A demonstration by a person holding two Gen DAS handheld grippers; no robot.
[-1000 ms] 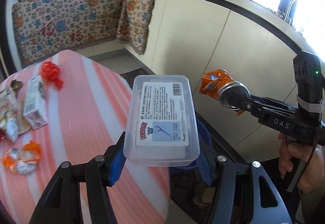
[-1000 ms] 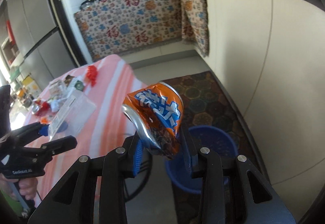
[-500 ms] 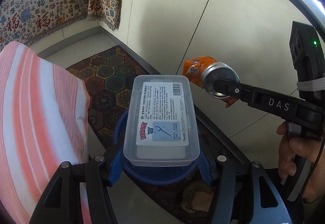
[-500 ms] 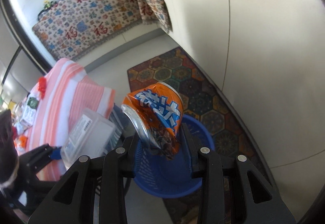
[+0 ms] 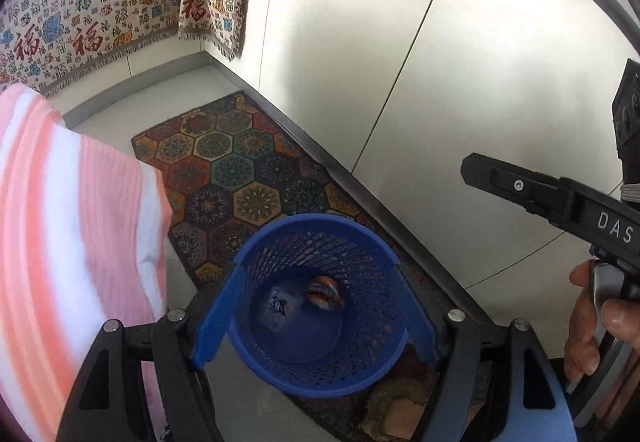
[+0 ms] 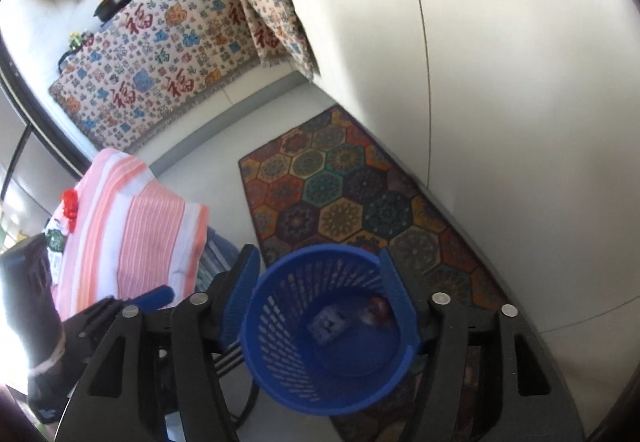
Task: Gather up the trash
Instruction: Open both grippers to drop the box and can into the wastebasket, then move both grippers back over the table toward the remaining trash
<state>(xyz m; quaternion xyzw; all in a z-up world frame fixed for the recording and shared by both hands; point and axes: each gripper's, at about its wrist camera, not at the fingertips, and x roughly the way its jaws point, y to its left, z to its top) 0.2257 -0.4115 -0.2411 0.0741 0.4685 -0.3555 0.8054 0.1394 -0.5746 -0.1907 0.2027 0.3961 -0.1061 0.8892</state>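
Tongs left (image 5: 314,318) and right (image 6: 320,302) (both just opened, empty) angle down over blue basket (image 5: 256,354).

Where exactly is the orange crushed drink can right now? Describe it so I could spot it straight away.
Find the patterned hexagon-tile rug along the pale cabinet wall; at its near end stands a round blue perforated plastic basket. At its bottom, beside a clear plastic box with a printed label, lies the crushed orange drink can. It is the only orange, crumpled metal thing in there.
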